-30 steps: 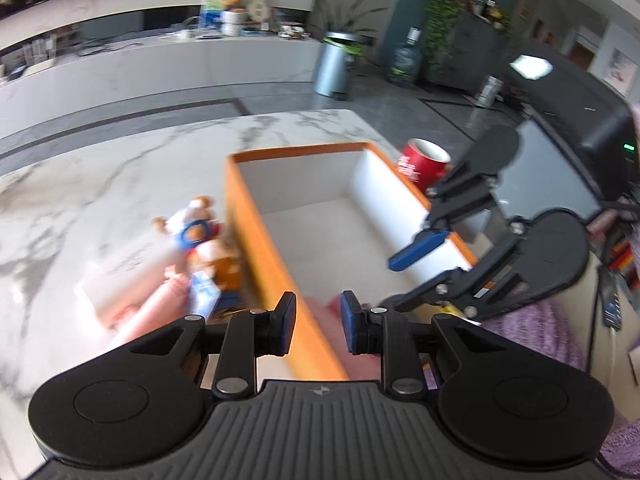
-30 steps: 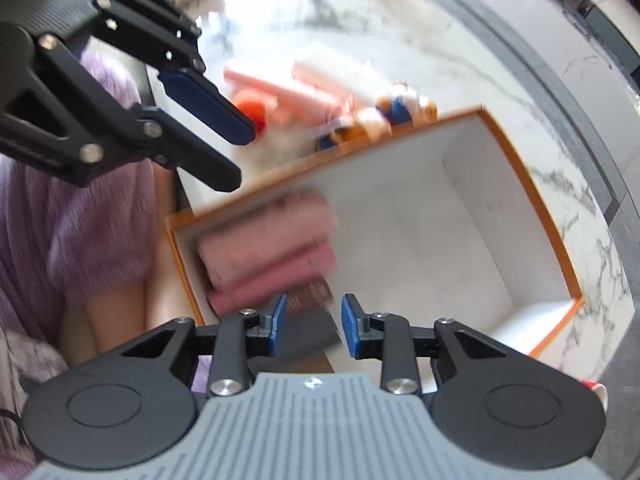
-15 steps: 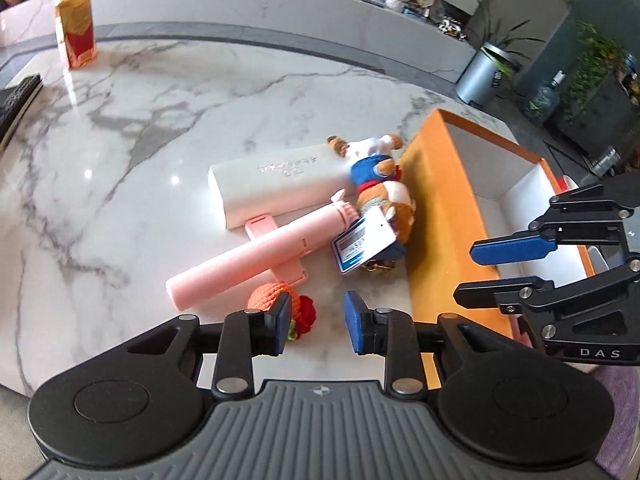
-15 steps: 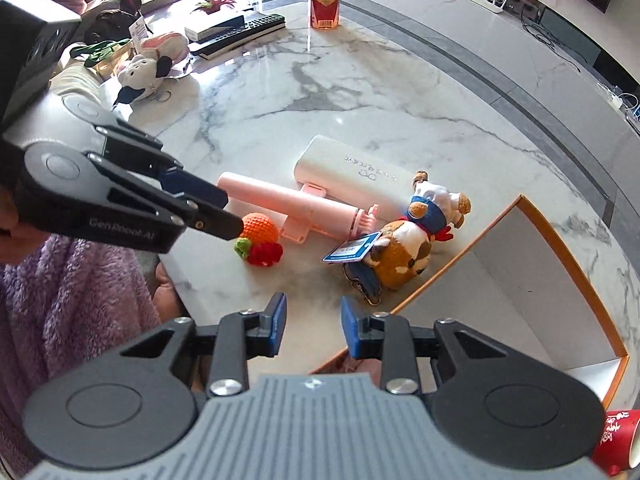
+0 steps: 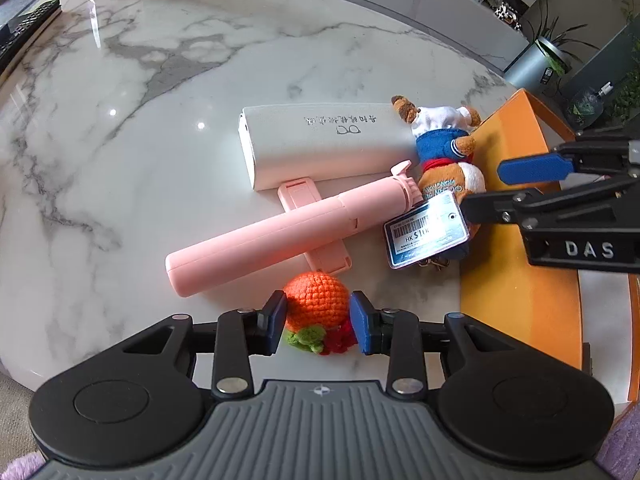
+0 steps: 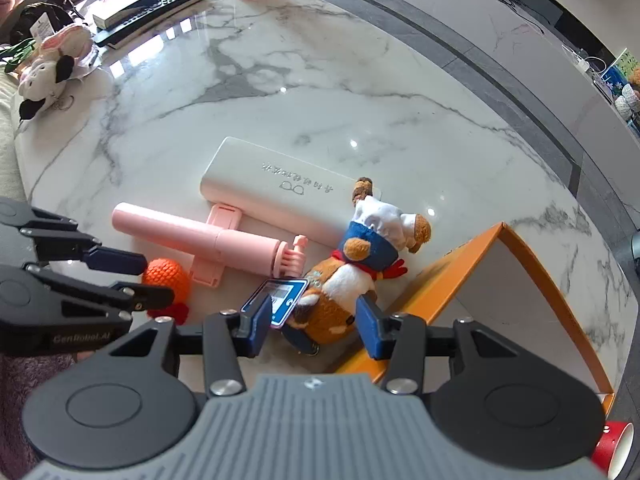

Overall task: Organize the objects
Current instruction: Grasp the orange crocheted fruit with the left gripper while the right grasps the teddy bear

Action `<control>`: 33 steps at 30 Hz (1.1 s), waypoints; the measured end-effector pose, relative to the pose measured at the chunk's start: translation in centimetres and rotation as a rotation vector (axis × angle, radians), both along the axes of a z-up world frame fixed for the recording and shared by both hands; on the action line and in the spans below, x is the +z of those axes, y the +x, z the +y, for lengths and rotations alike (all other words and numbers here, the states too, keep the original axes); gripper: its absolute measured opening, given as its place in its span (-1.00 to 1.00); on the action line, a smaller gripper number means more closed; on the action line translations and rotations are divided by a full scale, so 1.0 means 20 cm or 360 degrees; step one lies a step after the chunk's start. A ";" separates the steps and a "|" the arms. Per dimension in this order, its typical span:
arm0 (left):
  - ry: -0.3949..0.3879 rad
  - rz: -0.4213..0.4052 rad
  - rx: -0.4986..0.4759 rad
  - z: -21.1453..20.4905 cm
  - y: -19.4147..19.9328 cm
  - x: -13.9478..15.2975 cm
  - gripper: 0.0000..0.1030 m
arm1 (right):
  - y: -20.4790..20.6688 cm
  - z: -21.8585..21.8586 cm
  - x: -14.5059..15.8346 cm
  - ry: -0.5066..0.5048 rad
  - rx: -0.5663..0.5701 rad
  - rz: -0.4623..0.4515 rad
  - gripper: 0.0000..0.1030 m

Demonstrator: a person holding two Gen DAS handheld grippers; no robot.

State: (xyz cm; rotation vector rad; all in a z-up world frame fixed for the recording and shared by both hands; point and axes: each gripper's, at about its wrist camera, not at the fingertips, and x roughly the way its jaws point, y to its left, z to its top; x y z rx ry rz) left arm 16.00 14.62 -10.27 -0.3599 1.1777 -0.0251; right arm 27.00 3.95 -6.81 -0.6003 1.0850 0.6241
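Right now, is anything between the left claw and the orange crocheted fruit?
Nothing visible: the left claw is open with the orange crocheted fruit already between its blue pads. The pink cylindrical stick lies just beyond it.

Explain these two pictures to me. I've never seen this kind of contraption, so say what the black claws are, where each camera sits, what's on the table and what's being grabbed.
A person holds two hand-held grippers; each picture comes from a fisheye camera on one. On the marble table lie a white case, a pink stick, a crocheted orange toy and a plush bear, beside an orange box. The left gripper is open with the crocheted toy between its fingers. The right gripper is open around the bear. Nothing looks lifted yet.
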 end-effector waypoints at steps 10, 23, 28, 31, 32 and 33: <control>0.0167 -0.0014 -0.0198 -0.09 0.03 0.02 -0.21 | 0.10 0.13 -0.17 -0.0302 0.0014 -0.0007 0.39; 0.0209 -0.0065 -0.0241 -0.11 0.01 0.02 -0.24 | 0.09 0.16 -0.20 -0.0407 0.0068 -0.0039 -0.15; 0.0185 -0.0123 -0.0223 -0.10 -0.01 0.08 -0.25 | 0.08 0.13 -0.18 -0.0358 0.0047 0.0019 -0.23; 0.0169 -0.0161 -0.0208 -0.09 -0.03 0.12 -0.25 | 0.05 0.10 -0.14 -0.0285 0.0026 0.0046 -0.26; 0.0160 -0.0173 -0.0203 -0.08 -0.04 0.13 -0.25 | 0.02 0.10 -0.12 -0.0264 0.0032 0.0042 -0.26; 0.0150 -0.0188 -0.0195 -0.08 -0.05 0.15 -0.25 | 0.00 0.10 -0.09 -0.0248 0.0042 0.0031 -0.26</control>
